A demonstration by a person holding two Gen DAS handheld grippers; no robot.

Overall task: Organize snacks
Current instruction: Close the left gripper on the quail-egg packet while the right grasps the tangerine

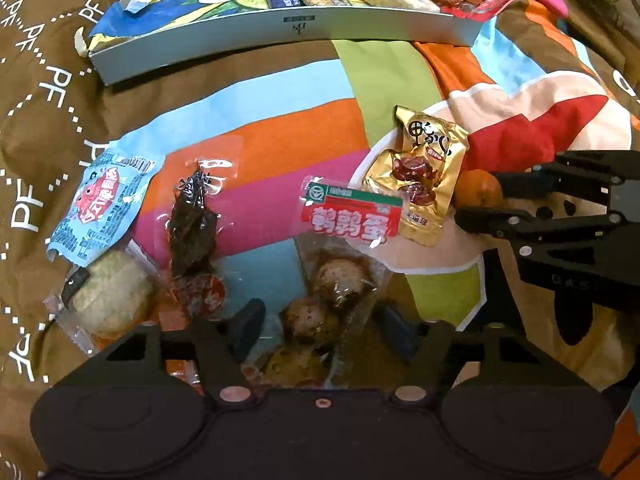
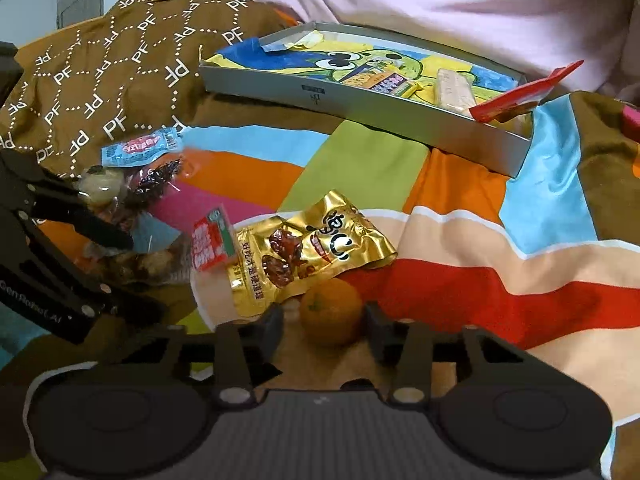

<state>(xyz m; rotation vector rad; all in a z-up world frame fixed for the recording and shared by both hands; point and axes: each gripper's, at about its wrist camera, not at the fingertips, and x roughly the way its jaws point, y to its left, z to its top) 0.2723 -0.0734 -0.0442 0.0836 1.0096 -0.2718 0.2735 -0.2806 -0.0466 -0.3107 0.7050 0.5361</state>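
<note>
A: Landmark: the shallow grey cardboard box (image 1: pixel 280 26) with a cartoon-printed lining, lying on the striped, multicoloured bedspread (image 1: pixel 280 128). Where are the grippers?

B: Both are on the near side of the box. The left gripper (image 1: pixel 320 326) is partly open; the clear packet of brown speckled eggs with a red label (image 1: pixel 340 264) lies between its fingers, contact uncertain. The right gripper (image 2: pixel 322 320) straddles a small round orange (image 2: pixel 330 312); whether its fingers touch the fruit cannot be told. A crinkled gold foil snack packet (image 2: pixel 304 248) lies just beside the orange, boxward.

quail-egg pack (image 1: pixel 340 280) flat on quilt | tangerine (image 2: pixel 331 312) upright nr gold pouch (image 2: pixel 304 248)
</note>
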